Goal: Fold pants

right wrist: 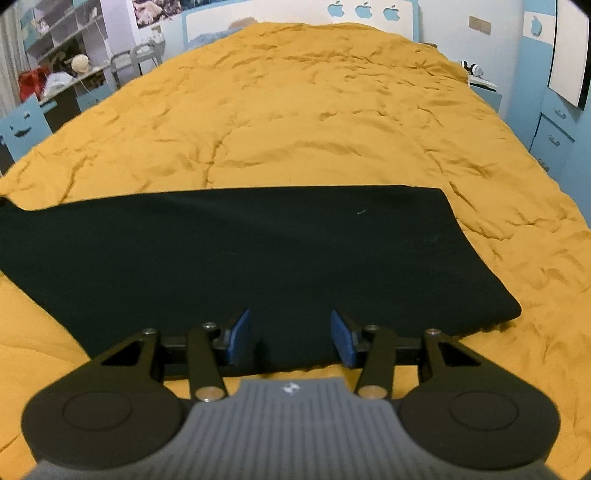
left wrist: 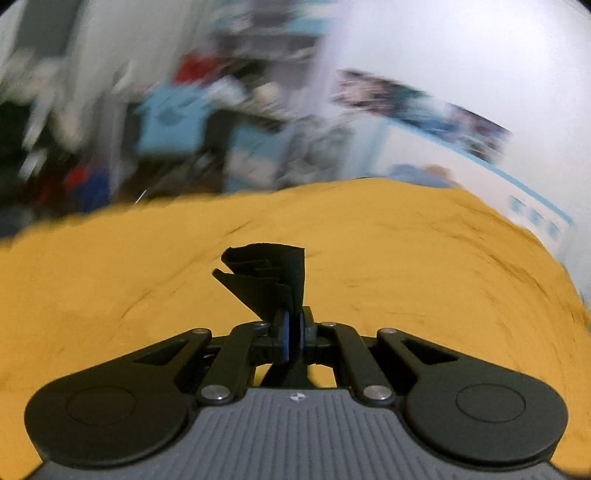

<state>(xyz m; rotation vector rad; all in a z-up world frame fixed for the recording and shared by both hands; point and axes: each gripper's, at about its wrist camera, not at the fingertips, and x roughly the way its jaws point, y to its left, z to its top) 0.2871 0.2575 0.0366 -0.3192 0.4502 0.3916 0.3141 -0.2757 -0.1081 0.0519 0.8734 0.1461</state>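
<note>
On my left wrist view, the left gripper (left wrist: 291, 325) is clenched on a bunched end of the black pants (left wrist: 267, 278); the cloth fans up and to the left out of the blue fingers (left wrist: 282, 334), with several folded layers showing at its top edge. Behind it I see the yellow bedspread (left wrist: 406, 258), and the room beyond is smeared by blur, so I can only make out what may be shelves and a light blue chair.

On my right wrist view, the right gripper (right wrist: 291, 338) has its fingers (right wrist: 240, 338) released and apart, hovering at the near edge of the pants (right wrist: 258, 251). The cloth runs between them, but the pads do not press on it. The pants lie flat across the bedspread (right wrist: 314, 110) as a wide black band, their right end squared off, their left end running out of frame. At the far left stand shelves (right wrist: 62, 29); at the far right, a blue cabinet (right wrist: 554, 129).
</note>
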